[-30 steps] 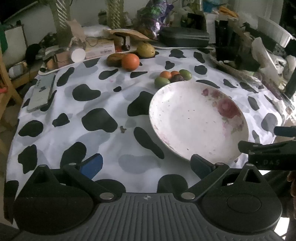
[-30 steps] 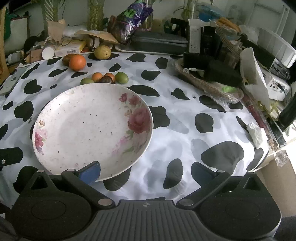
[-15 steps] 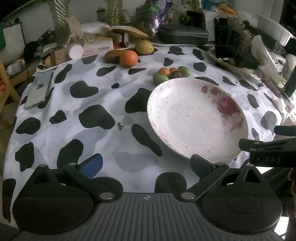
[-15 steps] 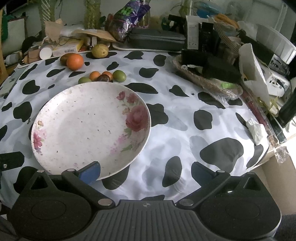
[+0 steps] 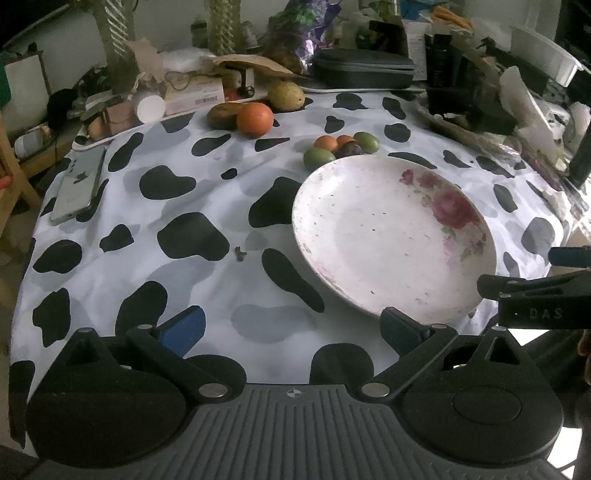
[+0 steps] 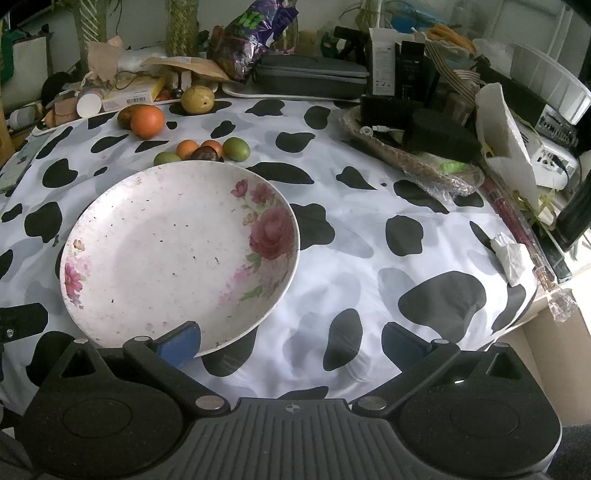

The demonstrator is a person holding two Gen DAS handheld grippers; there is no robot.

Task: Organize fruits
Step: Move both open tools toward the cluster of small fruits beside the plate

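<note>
Two grippers hover at the near edge of your table: the left gripper (image 5: 291,328) and the right gripper (image 6: 290,341) both have their jaws spread wide with nothing between them. Your work surface is a rumpled cow-print tablecloth (image 5: 177,236), white with black and grey blotches. A round, shallow, glossy plate (image 6: 122,295) with pink rose prints lies on it, bare of fruit. Just beyond its far rim sits a tight cluster of small fruits (image 5: 341,147): two green, two orange, one dark; its rim cuts off part of the dark one in the right view. Farther back left, a smooth orange (image 5: 255,119) touches a brown fruit (image 5: 221,115), with a yellowish mango (image 6: 197,99) near them. A phone (image 5: 79,186) lies flat at the far left. Along the far and right edges, clutter crowds in: a dark zippered case (image 6: 312,75), a crinkled foil bag (image 6: 255,35), boxes and a wrapped wicker tray (image 6: 410,164), much of it too jumbled to identify.
</note>
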